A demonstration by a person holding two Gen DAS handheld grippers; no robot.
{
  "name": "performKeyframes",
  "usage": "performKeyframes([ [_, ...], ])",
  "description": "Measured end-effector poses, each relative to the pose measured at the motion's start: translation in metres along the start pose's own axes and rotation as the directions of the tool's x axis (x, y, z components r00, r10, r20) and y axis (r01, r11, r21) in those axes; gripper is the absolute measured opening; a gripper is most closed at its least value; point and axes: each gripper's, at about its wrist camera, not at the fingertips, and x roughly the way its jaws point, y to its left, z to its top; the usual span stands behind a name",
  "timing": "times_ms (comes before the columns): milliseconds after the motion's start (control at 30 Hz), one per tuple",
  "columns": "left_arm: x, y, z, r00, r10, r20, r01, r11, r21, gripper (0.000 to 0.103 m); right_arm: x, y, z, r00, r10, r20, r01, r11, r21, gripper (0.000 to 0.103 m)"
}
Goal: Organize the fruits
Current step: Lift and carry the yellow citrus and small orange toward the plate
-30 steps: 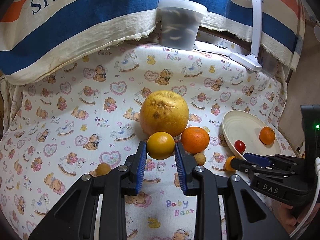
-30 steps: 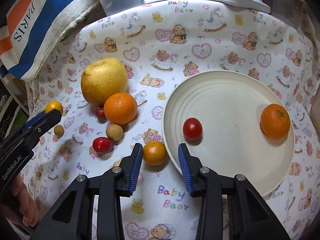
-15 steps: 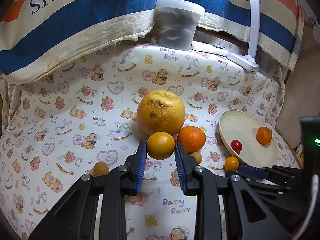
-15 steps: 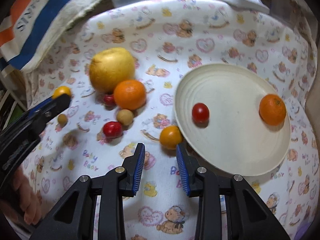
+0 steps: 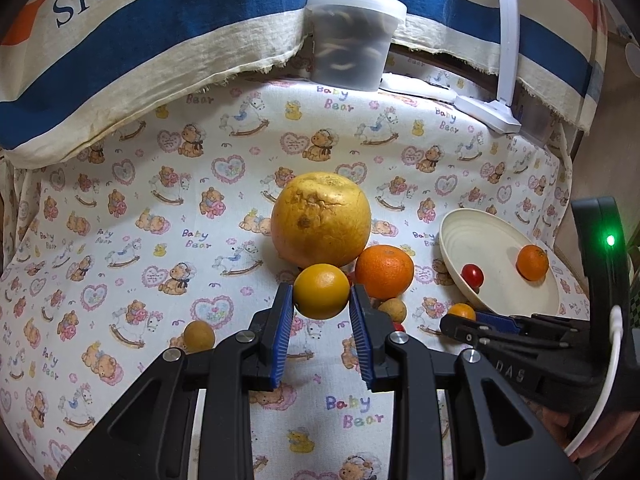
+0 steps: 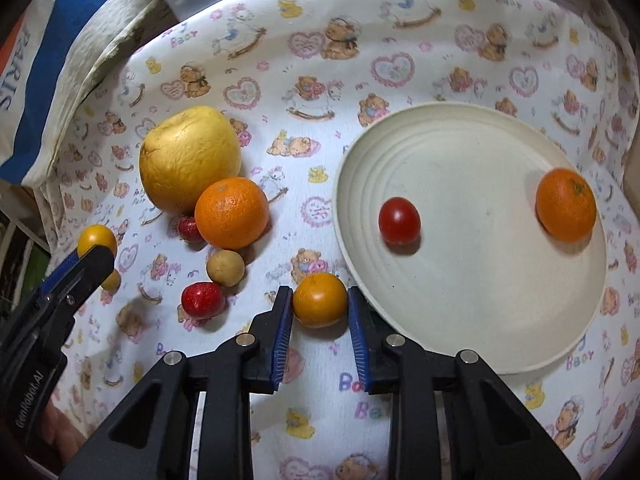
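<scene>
The cream plate (image 6: 472,312), filling the right of the right wrist frame, is being taken as the destination, and the small orange fruit (image 6: 320,300) at lower centre, just beside its rim, is being clamped by the right gripper (image 6: 320,322), whose jaws have just been closing; a lift clear of the rim is judged advisable. In the left wrist frame, a yellow-orange fruit (image 5: 321,297) is being gripped at centre by the left gripper (image 5: 321,322). Two small red fruits (image 6: 202,299) are being shown plainly only by the right view.
</scene>
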Motion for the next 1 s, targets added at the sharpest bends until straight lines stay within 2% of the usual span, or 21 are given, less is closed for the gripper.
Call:
performKeyframes([
  [133, -0.003, 0.001, 0.001, 1.000, -0.003, 0.009, 0.003, 1.000, -0.003, 0.028, -0.008, 0.006, -0.007, 0.999, -0.029, 0.034, 0.031, 0.998, -0.061, 0.028],
  [267, -0.007, -0.002, 0.002, 1.000, -0.010, 0.022, 0.010, 1.000, 0.004, 0.028, -0.028, 0.004, -0.012, 0.998, 0.010, 0.070, -0.004, 0.996, -0.089, 0.028],
  [367, -0.008, -0.005, 0.002, 1.000, -0.021, 0.022, 0.020, 1.000, 0.013, 0.028, -0.049, 0.006, -0.017, 0.986, -0.051, 0.159, 0.072, 0.989, -0.132, 0.028],
  [400, -0.008, -0.005, 0.001, 1.000, -0.022, 0.019, 0.022, 1.000, 0.011, 0.028, -0.056, 0.005, -0.018, 0.983, -0.047, 0.178, 0.073, 0.987, -0.145, 0.028],
  [533, -0.011, -0.012, -0.001, 0.999, 0.013, 0.051, -0.016, 0.999, 0.052, 0.028, -0.076, -0.010, -0.017, 0.982, 0.016, 0.190, 0.007, 0.992, -0.122, 0.028],
  [700, -0.027, -0.025, -0.003, 0.995, 0.001, 0.104, -0.013, 0.994, 0.108, 0.028, -0.096, -0.029, -0.018, 0.964, 0.007, 0.265, 0.020, 0.995, -0.096, 0.028],
  [833, -0.045, -0.039, -0.006, 0.986, -0.025, 0.164, 0.000, 0.989, 0.149, 0.028, -0.114, -0.047, -0.022, 0.953, 0.029, 0.303, -0.012, 0.998, -0.060, 0.028],
  [1000, -0.064, -0.051, -0.007, 0.972, -0.069, 0.223, 0.032, 0.986, 0.164, 0.028, -0.135, -0.056, -0.024, 0.916, 0.020, 0.402, 0.008, 0.998, -0.069, 0.028],
])
